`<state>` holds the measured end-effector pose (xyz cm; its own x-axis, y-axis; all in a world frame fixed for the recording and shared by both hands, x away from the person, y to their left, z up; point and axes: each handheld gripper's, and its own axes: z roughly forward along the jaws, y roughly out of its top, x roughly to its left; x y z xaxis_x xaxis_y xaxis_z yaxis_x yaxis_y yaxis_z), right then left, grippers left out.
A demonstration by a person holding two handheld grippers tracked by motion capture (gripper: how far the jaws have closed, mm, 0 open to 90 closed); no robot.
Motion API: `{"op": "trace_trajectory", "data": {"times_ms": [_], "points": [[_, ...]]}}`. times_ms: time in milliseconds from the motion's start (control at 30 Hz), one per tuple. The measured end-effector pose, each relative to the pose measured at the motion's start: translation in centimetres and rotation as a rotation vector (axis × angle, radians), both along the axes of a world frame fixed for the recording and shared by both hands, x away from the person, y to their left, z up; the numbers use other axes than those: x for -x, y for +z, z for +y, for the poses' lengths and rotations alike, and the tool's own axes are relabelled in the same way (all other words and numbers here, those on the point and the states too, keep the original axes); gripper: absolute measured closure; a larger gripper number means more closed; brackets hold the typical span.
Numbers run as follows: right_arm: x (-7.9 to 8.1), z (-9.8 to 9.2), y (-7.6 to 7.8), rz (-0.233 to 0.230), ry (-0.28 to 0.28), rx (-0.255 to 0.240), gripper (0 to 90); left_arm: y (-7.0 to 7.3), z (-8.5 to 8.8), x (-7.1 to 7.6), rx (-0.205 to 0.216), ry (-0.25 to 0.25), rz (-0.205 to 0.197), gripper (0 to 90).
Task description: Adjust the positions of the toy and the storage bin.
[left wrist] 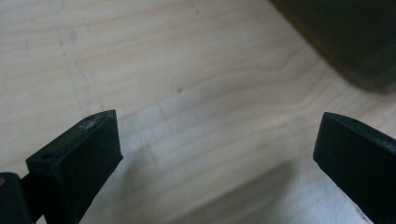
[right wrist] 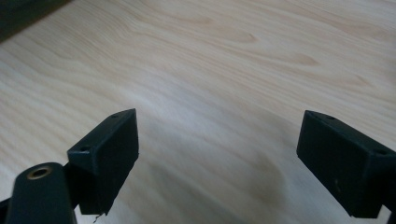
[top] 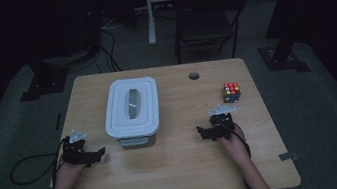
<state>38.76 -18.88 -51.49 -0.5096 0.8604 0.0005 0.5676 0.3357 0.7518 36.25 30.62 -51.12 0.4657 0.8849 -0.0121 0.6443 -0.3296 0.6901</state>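
A white lidded plastic box (top: 132, 109) with a grey handle on top sits on the wooden table (top: 187, 162), left of centre. A colourful puzzle cube (top: 231, 91) rests near the table's right edge. My left gripper (top: 99, 153) lies low at the table's left side, just left of the box, pointing right; its jaws stand wide apart with bare wood between them (left wrist: 217, 158). My right gripper (top: 201, 131) sits right of the box, below the cube, pointing left, open over bare wood (right wrist: 217, 154).
A round cable hole (top: 194, 75) is in the table's back. Beyond the table stand a dark folding chair (top: 208, 18) and a white desk leg (top: 150, 16). Black stands and cables lie on the grey floor. The box's dark corner (left wrist: 355, 42) shows ahead of my left gripper.
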Motion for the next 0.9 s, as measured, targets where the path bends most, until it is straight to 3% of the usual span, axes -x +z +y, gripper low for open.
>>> {"op": "trace_trajectory", "data": {"times_ms": [567, 667, 900], "points": [[-3.9, 5.5, 0.4, -0.02, 0.063, -0.006, 12.7, 0.6, -0.7, -4.2, 0.007, -0.004, -0.037, 1.6], [-4.6, 6.2, 0.4, -0.016, 0.065, -0.022, 12.7, 0.4, -1.1, -4.8, -0.004, -0.013, -0.035, 1.6], [-6.1, 7.8, 0.6, -0.021, 0.061, -0.054, 14.9, 0.1, -1.0, -6.4, 0.017, -0.005, -0.027, 1.6]]}}
